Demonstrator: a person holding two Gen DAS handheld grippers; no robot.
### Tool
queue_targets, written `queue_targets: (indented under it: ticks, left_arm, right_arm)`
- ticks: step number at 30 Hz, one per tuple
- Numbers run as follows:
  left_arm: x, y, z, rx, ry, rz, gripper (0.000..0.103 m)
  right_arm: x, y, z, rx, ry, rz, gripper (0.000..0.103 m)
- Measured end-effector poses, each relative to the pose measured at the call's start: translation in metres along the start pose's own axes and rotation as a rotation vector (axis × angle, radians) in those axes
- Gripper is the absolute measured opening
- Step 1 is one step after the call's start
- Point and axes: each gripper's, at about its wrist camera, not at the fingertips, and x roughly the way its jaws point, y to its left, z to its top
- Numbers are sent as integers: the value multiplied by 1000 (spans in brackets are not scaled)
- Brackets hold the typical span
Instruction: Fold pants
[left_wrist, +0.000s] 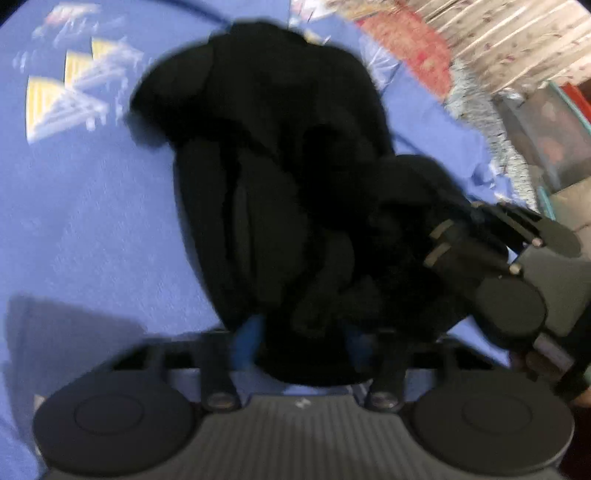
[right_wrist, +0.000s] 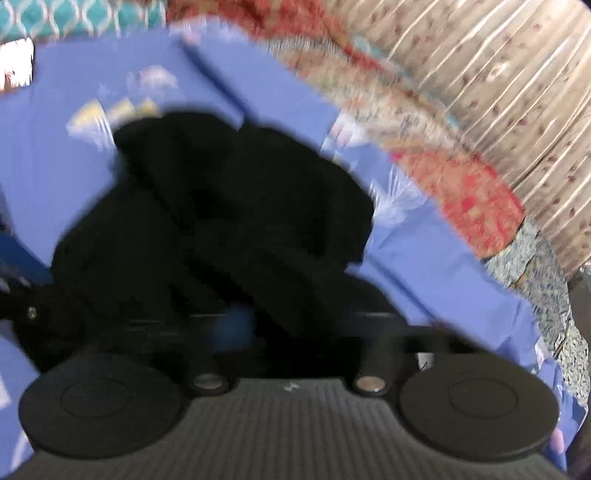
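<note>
The periwinkle-blue printed bedsheet (left_wrist: 92, 229) carries everything, and the bunched black fabric pants (left_wrist: 273, 173) lie mid-sheet, running toward its far edge. Your left gripper (left_wrist: 303, 343) has the near end of the cloth between its blue pads; your right gripper (right_wrist: 295, 325) also seems to pinch a fold, though blur and black cloth hide how wide either stands. Pulling unevenly could drag the heap crooked or slip a layer free.
</note>
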Motion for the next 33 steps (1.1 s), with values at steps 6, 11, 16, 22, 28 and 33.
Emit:
queue_targets:
  ticks: [6,11,16,22,28,33]
  left_arm:
    - [-39,5,-2,16,-115,-71,8]
    - [-126,21,-30,70,-335,-99,7]
    - [-159,59,-78,14,-340,-101,3]
    - [-162,101,-109,-88,-261,-13,22]
    - [-147,104,-89,-105,-250,-16,70]
    - [-100,84,-56,-50,-215,31,74]
  right_arm:
    - [-78,-117,-29,635,-231,-124,8]
    - [-169,-186,-139,1221,-357,-275,8]
    - [-197,-148,-218,1389,-223,-264,8]
    - [-186,-90,-301,1604,20,-303,30]
    - [-191,-95,-307,1681,-31,-299,42]
    - [-188,-77,-274,1529,-83,-204,44]
